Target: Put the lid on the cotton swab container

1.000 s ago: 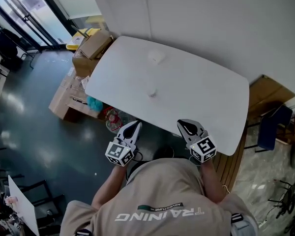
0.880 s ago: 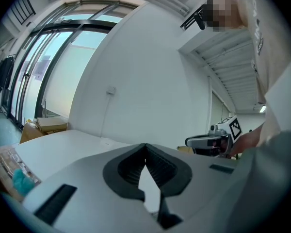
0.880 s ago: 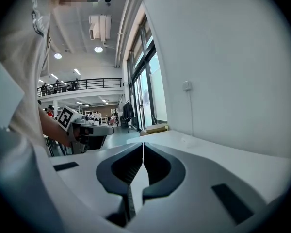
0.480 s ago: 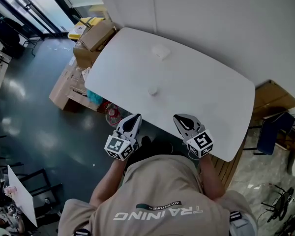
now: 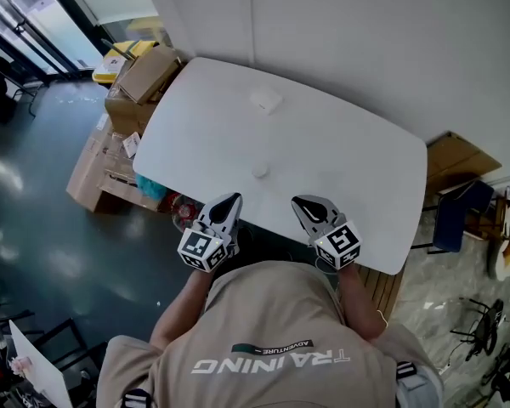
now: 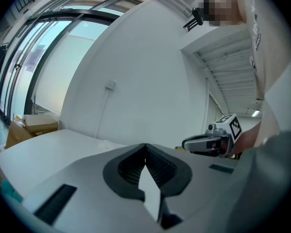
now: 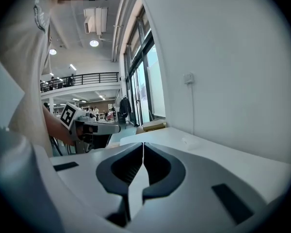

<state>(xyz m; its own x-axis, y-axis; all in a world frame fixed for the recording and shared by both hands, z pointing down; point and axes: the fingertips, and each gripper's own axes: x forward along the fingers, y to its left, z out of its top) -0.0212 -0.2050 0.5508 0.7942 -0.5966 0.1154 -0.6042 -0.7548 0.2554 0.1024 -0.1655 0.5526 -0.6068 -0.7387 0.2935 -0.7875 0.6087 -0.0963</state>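
Not started yet: left gripper (image 5: 229, 201) and right gripper (image 5: 305, 204), fingers clenched empty, hang at the worktop's (image 5: 357, 164) near edge.

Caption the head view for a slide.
Left gripper and right gripper, shut and empty, at the near edge of the white table; small round item and flat item beyond.

Round piece (image 5: 260, 171) on table (image 5: 348, 168) centre; squarish piece (image 5: 265, 100) behind it; boxes (image 5: 144, 79) left of table

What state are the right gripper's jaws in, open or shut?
Shut. In the right gripper view, the right gripper has its jaw tips meeting, with nothing held between them.
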